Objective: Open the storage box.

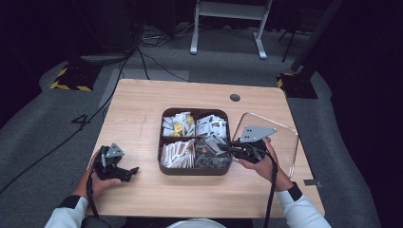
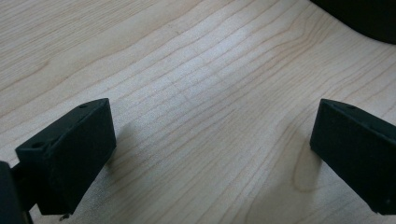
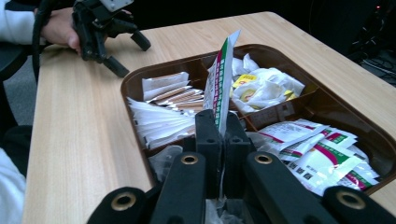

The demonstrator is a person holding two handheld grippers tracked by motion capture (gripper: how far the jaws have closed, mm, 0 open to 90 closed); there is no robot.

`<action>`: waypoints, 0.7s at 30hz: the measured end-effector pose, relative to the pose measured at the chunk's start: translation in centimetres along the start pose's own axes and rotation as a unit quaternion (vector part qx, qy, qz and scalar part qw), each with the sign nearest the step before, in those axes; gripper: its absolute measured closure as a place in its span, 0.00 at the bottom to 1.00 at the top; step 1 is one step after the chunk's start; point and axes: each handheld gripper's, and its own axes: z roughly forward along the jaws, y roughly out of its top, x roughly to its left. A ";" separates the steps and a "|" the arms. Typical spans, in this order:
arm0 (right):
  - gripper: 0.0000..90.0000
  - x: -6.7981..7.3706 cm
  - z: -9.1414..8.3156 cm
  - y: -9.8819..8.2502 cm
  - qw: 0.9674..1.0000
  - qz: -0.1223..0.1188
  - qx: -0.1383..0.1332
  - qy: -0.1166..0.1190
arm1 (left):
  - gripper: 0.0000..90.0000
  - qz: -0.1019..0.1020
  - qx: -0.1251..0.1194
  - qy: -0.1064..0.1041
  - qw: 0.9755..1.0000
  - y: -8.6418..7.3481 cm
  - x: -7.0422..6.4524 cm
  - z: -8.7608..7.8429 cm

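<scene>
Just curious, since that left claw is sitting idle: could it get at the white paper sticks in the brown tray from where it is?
Probably yes. The left claw is open and only bare table separates it from the paper sticks in the tray's nearest compartment.

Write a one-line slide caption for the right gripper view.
Right gripper pinching an upright sachet above a brown tray of sorted packets.

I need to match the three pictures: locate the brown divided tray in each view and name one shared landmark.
High view: brown tray at table centre, beside the right claw.
Left gripper view: the dark corner at upper right may be it; cannot tell.
Right gripper view: tray centre to right.
Shared landmark: wooden table.
</scene>
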 end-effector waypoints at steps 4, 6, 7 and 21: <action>0.99 0.6 -0.1 -0.3 1.000 -0.002 0.003 0.007 | 0.00 0.000 0.000 0.000 1.000 0.0 0.0 0.0; 0.99 0.9 -0.1 -0.5 1.000 -0.005 0.006 0.010 | 0.00 0.000 -0.001 0.001 1.000 0.0 0.0 0.0; 0.99 1.1 -0.2 -0.5 1.000 -0.006 0.007 0.011 | 0.00 0.000 0.000 0.000 1.000 0.0 0.0 0.0; 0.99 4.4 1.0 -1.2 0.997 -0.038 0.033 0.060 | 0.00 0.000 -0.001 0.000 1.000 0.0 0.0 0.0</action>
